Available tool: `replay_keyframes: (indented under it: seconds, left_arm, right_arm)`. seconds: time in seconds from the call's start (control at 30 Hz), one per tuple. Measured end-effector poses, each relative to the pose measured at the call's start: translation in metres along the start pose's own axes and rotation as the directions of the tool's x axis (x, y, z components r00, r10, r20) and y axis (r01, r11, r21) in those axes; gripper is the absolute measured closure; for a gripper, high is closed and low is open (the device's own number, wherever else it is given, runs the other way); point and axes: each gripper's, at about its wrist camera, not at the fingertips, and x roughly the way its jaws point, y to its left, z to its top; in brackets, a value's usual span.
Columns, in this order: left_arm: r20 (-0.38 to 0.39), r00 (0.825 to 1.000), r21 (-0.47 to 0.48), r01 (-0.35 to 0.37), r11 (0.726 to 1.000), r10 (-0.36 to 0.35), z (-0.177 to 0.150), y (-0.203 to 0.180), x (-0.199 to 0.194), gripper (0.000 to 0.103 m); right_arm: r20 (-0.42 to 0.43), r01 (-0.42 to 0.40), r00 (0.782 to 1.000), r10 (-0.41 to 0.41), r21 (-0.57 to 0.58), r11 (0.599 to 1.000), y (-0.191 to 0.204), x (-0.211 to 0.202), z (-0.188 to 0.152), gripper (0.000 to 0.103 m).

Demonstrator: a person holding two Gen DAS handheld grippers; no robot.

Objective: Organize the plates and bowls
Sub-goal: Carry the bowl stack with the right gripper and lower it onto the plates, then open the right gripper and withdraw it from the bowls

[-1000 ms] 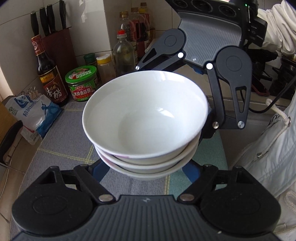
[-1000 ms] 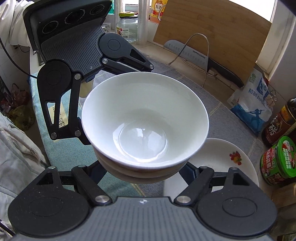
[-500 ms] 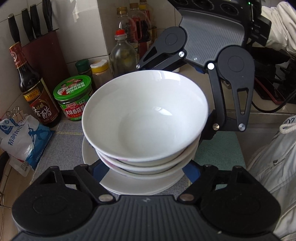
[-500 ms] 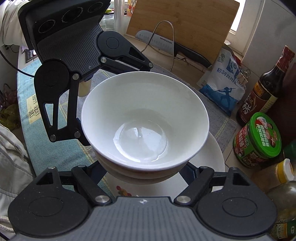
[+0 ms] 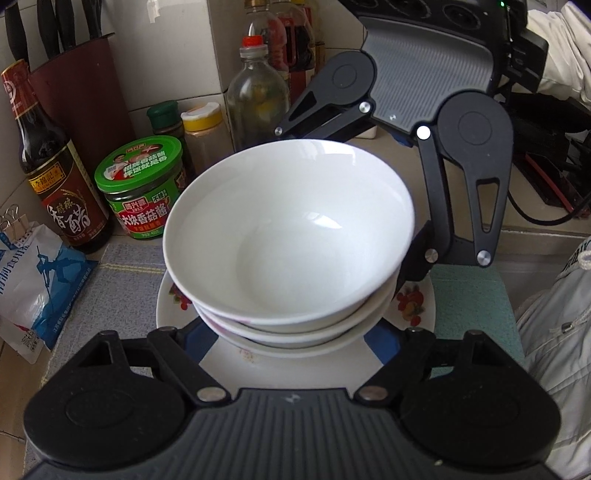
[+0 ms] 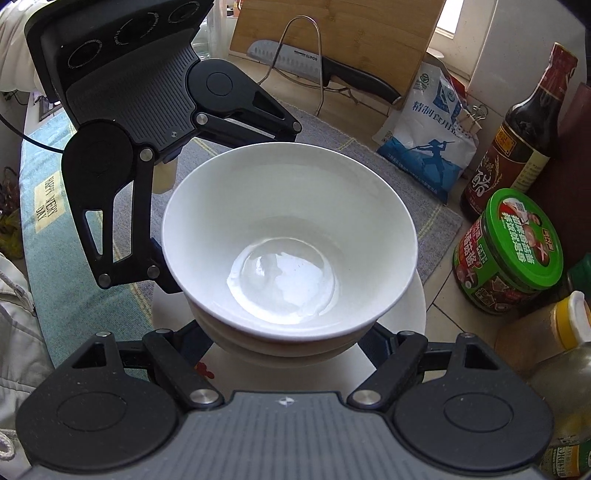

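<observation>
Nearest: my left gripper point(image 5: 291, 332), jaws clamped on one side of a stack of three white ceramic bowls point(image 5: 290, 236). My right gripper point(image 6: 288, 332) clamps the far side; two grips keep the nest level, I judge. Below: a white round plate with fruit print point(image 5: 413, 302), the stack just above it, contact unclear, likely its resting place. Beyond, left view: green-lidded sauce jar point(image 5: 144, 188), dark vinegar bottle point(image 5: 55, 173), knife block point(image 5: 79, 81), apart from the plate.

white tiled wall point(image 5: 177, 66), daylit window point(image 6: 448, 22)
</observation>
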Motion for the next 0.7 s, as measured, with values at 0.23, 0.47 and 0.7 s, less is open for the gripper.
replay_keyframes:
  seconds: [0.23,0.47,0.7]
  left_arm:
    - [0.007,1.0,-0.01,0.006,1.0,-0.006,0.0,0.002,0.002,0.019]
    - [0.033,0.999,-0.013,-0.016,1.0,0.017,-0.008,-0.003,-0.005,0.012]
    - [0.083,0.987,-0.057,-0.132,0.99,0.137,-0.028,-0.016,-0.032,0.007]
  right_arm:
    - [-0.002,-0.008,1.0,0.008,0.02,1.0,-0.004,0.002,-0.001,0.016]
    - [0.019,0.011,1.0,-0.012,0.048,0.999,-0.002,-0.001,0.002,0.002]
    - [0.039,0.083,0.995,-0.088,0.106,0.991,0.012,-0.018,0.006,0.0]
